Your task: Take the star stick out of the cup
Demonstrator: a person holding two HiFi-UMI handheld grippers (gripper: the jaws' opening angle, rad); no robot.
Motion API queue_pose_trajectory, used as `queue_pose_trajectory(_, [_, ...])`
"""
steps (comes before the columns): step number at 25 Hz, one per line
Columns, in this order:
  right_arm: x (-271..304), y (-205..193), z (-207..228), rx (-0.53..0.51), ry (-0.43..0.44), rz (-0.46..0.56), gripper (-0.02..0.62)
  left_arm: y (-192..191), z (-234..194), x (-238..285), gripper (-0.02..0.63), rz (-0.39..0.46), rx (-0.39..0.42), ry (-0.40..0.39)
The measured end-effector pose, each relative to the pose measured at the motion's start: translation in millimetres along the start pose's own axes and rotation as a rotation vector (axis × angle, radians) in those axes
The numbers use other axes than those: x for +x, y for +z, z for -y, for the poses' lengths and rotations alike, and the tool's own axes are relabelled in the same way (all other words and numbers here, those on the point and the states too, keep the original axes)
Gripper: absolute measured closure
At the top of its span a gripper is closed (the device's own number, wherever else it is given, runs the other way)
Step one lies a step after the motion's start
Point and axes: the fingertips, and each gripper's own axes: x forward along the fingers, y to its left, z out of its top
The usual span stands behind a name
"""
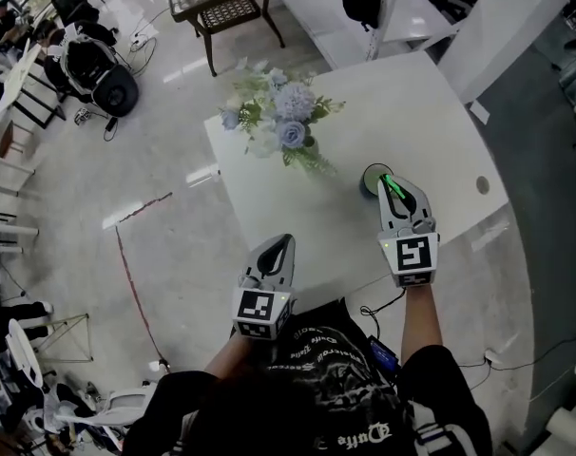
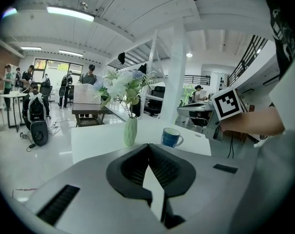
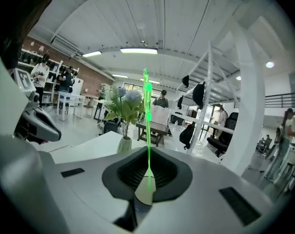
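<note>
My right gripper (image 1: 394, 186) hangs over the near side of the dark blue cup (image 1: 370, 180), shut on the green star stick (image 1: 393, 189). In the right gripper view the bright green stick (image 3: 148, 126) rises straight up from between the closed pads (image 3: 140, 172) of that gripper (image 3: 147, 172); no cup shows there. In the left gripper view the blue cup (image 2: 171, 137) stands alone on the white table (image 2: 103, 140), with no stick showing above its rim. My left gripper (image 1: 281, 245) is shut on nothing at the table's front edge; its ribbed pads (image 2: 162, 167) meet at the tip.
A pale green vase of blue and white flowers (image 1: 280, 122) stands at the table's far left, left of the cup (image 2: 130, 130). The table (image 1: 431, 122) has a round hole (image 1: 483, 184) at its right. A dark low table (image 1: 221, 3) and seated people are on the floor beyond.
</note>
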Motion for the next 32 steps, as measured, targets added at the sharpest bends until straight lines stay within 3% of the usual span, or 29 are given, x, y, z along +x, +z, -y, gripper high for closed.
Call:
queue_pose_trajectory(4, [-17.2,19.6,5.3,0.069,-0.044,0.016,0.577,3.4,6.8,1.3,0.586,0.009,0.002,-0.052])
queue_pose_trajectory(16, [-70.7,43.4,5.1,0.148,-0.167,0.07,0.577,-0.1,17.5,4.3,0.586,0.001,0.076,-0.185])
queue_pose_trajectory(32, [-136.0,-3.7,-24.9,0.304,-0.393,-0.074,0.577,19.1,33.3,10.8,0.586,0.008,0.173,-0.38])
